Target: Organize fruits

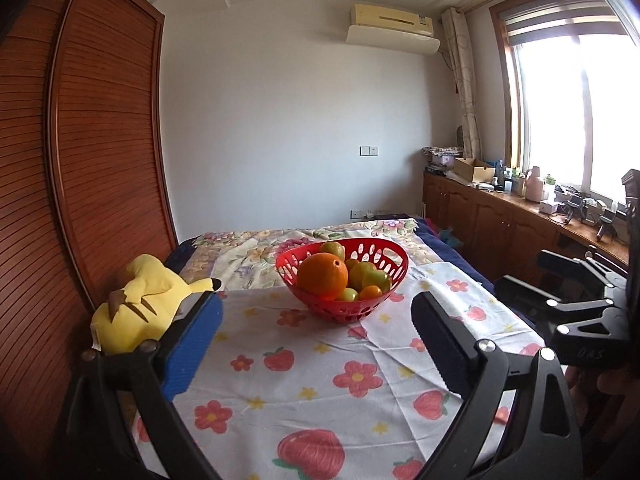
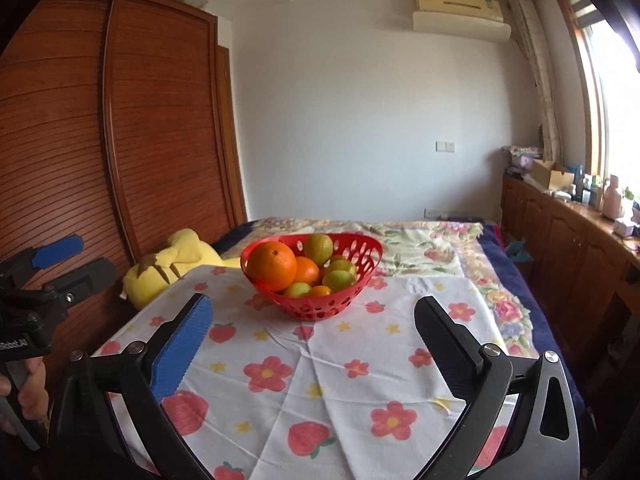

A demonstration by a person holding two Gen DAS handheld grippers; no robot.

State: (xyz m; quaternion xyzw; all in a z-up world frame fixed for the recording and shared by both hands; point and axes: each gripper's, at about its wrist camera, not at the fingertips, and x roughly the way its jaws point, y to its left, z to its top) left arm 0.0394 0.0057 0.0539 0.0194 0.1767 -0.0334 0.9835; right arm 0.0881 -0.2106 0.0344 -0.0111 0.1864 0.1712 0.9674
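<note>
A red perforated basket (image 1: 384, 249) (image 2: 362, 246) stands on a white cloth with flower and strawberry prints (image 1: 320, 364) (image 2: 320, 364). It holds a large orange (image 1: 322, 275) (image 2: 272, 266), a smaller orange (image 2: 307, 270), several green fruits (image 1: 370, 274) (image 2: 339, 278) and a small orange fruit (image 1: 370, 292). My left gripper (image 1: 316, 308) is open and empty, short of the basket. My right gripper (image 2: 314, 312) is open and empty, also short of the basket. The right gripper shows at the right edge of the left wrist view (image 1: 560, 280); the left gripper shows at the left edge of the right wrist view (image 2: 76, 262).
A yellow plush toy (image 1: 136, 306) (image 2: 176, 264) lies left of the cloth by a wooden wardrobe (image 1: 100, 140) (image 2: 120, 120). A floral bedspread (image 1: 240, 252) (image 2: 440, 240) lies beyond. A cluttered wooden counter (image 1: 520, 216) runs under the window at right.
</note>
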